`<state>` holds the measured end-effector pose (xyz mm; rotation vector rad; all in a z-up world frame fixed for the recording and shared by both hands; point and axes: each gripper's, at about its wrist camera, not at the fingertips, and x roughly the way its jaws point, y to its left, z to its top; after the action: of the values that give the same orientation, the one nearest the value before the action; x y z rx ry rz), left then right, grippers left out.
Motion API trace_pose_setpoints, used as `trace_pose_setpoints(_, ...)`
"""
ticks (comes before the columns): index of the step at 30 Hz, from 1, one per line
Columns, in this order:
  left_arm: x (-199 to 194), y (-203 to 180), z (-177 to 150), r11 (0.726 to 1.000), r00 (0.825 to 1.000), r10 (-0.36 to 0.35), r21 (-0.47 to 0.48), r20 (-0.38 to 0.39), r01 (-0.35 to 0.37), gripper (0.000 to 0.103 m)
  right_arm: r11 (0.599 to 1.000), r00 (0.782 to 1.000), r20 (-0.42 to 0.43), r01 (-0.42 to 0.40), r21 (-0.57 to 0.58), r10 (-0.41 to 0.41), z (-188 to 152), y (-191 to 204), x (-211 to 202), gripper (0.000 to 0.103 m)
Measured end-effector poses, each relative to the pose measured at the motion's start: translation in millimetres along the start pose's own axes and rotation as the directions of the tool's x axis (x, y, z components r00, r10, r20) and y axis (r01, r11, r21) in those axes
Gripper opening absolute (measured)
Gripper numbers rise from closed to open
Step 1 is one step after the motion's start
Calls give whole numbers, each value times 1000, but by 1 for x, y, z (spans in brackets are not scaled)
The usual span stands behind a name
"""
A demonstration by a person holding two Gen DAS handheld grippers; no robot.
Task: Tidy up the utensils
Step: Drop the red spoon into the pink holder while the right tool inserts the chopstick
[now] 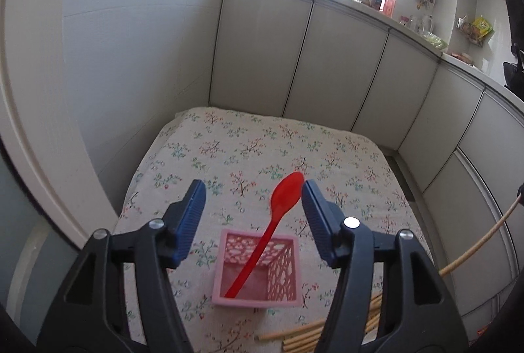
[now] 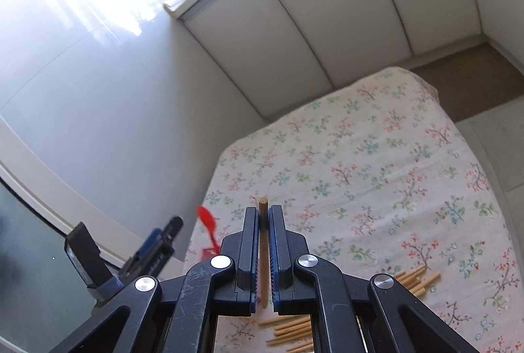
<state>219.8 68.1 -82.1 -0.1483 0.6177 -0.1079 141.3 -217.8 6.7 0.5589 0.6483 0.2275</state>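
The left gripper (image 1: 253,189) hangs over the near part of the bench (image 1: 229,136), which is covered by a floral cloth. Its jaws stand wide apart with nothing pressed between the blue pads. Below and between them sits a pink lattice basket (image 1: 258,299) on the cloth, toward the bench's near edge. A red spoon (image 1: 278,212) stands tilted in that basket: its handle end rests in the near left corner of the basket's floor, and its bowl leans up and away, ending just beside the inner face of the right-hand pad. Whether the bowl touches that pad cannot be told; the left-hand pad is well clear of it.

The right gripper (image 2: 262,212) has its jaws clamped on a single wooden chopstick (image 2: 263,241). The stick runs lengthwise between the two pads, its round cut end poking just past the jaw tips, the other end reaching back toward the gripper's body. It is lifted off the cloth.

More wooden chopsticks (image 2: 416,281) lie loose in a heap on the cloth near the bench's near edge, under and to the right of the right gripper, and to the right of the basket in the left wrist view.
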Motion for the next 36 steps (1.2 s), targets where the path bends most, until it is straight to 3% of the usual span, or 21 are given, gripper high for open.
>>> trace_pose_setpoints(4,-24,7,-13,995,990,101,4,-103,-101,70,999,1000,21,-22,-23,23,10,23,-1,5)
trace_pose_setpoints(9,-30,29,-30,986,966,146,-43,-213,-159,74,998,999,20,-41,-53,42,18,56,14,5)
trace_pose_setpoints(13,-26,45,-34,985,955,134,-72,-265,-158,74,993,1000,4,-14,-121,15,17,83,37,5)
trace_pose_setpoints(17,-25,53,-33,985,955,118,-87,-272,-147,74,989,1000,-9,18,-145,-20,10,93,62,5)
trace_pose_setpoints(29,-18,48,-33,992,949,86,-65,-302,-110,75,980,990,-70,112,-165,-124,-27,80,120,5)
trace_pose_setpoints(33,-17,48,-32,992,948,79,-65,-309,-104,75,983,988,-106,98,-158,-116,-28,75,125,13)
trace_pose_setpoints(34,-16,46,-31,993,946,77,-61,-314,-101,76,985,988,-115,90,-145,-107,-28,72,123,27)
trace_pose_setpoints(36,-16,40,-31,996,945,62,-44,-322,-80,76,991,991,-107,66,-113,-78,-26,66,113,46)
